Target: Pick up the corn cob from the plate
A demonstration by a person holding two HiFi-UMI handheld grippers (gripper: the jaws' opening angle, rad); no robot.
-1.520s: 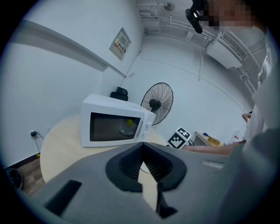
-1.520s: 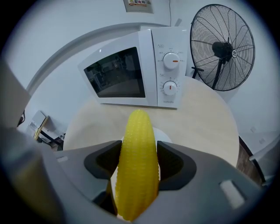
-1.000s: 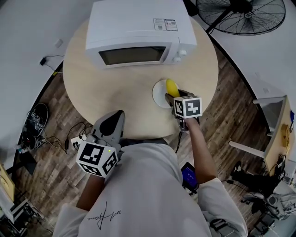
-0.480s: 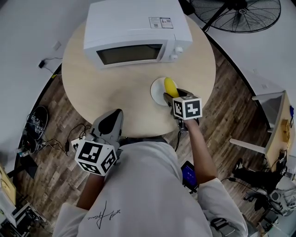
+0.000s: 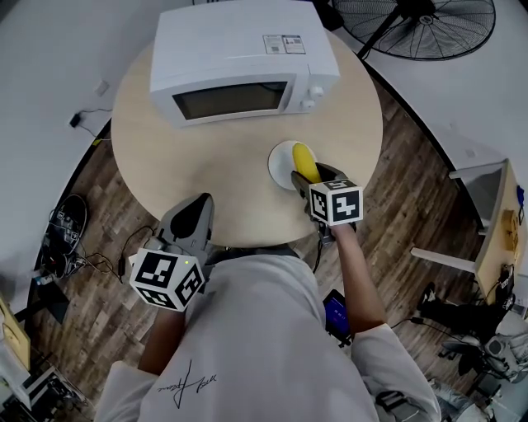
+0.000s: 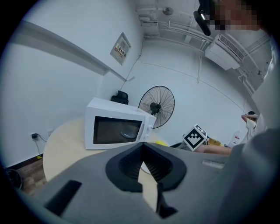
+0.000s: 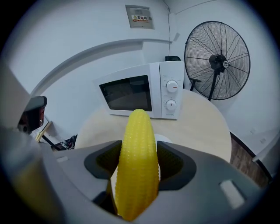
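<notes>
My right gripper (image 5: 312, 175) is shut on a yellow corn cob (image 5: 305, 161), which pokes forward from the jaws over the small white plate (image 5: 280, 161) on the round wooden table (image 5: 206, 157). In the right gripper view the corn cob (image 7: 138, 157) fills the gap between the jaws of the right gripper (image 7: 139, 151), and the plate (image 7: 162, 138) shows just behind it. My left gripper (image 5: 196, 211) hangs at the table's near edge. In the left gripper view, the left gripper (image 6: 142, 153) has its jaws shut on nothing.
A white microwave (image 5: 239, 62) with its door closed stands at the back of the table, also seen as the microwave (image 7: 140, 94) ahead of the corn. A black floor fan (image 5: 421, 25) stands beyond the table at the right. Cables and shoes lie on the floor at the left.
My right gripper has drawn back slightly toward the person with the corn cob in its jaws. The left gripper has shifted a little down and left.
</notes>
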